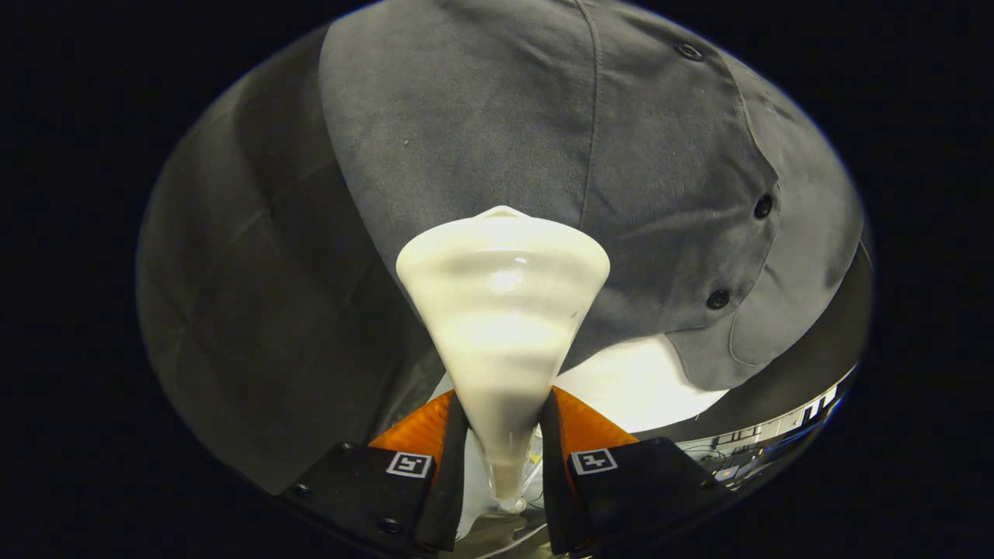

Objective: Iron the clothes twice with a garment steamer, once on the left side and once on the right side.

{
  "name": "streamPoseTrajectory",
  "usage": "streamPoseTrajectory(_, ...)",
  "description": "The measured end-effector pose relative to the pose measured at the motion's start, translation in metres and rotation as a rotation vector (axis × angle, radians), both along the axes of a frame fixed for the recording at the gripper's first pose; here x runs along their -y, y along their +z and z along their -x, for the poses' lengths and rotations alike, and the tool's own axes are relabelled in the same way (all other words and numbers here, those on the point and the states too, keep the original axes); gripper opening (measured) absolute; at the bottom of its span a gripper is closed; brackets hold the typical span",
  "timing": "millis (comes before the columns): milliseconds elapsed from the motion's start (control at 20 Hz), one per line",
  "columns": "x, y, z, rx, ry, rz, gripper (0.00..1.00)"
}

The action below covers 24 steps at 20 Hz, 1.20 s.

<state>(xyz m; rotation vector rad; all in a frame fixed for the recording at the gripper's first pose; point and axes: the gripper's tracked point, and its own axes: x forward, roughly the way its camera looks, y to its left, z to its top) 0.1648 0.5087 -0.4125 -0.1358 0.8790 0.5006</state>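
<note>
Claw (503,435) clamped from both sides on the narrow neck of a cream-white cone-shaped plastic garment steamer head (503,310), wide end close against a grey button-front cotton shirt (481,116) just ahead of the fingers, three dark buttons (763,206) beyond, white surface (637,388) under the hem.
</note>
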Motion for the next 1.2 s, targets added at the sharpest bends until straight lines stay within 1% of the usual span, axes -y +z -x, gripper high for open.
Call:
streamPoseTrajectory(200, 0.020, 0.026, 0.000, 0.017, -0.024, -0.037, 0.51)
streamPoseTrajectory(400, 0.052, 0.072, -0.010, 0.088, -0.063, -0.073, 0.51)
streamPoseTrajectory(500, 0.072, 0.100, -0.016, 0.135, -0.097, -0.101, 0.51)
streamPoseTrajectory(700, 0.115, 0.169, -0.025, 0.264, -0.155, -0.120, 0.51)
streamPoseTrajectory(950, 0.169, 0.274, -0.027, 0.451, -0.238, -0.156, 0.51)
streamPoseTrajectory(1100, 0.208, 0.337, -0.011, 0.566, -0.280, -0.173, 0.50)
streamPoseTrajectory(1200, 0.229, 0.368, 0.001, 0.629, -0.299, -0.190, 0.50)
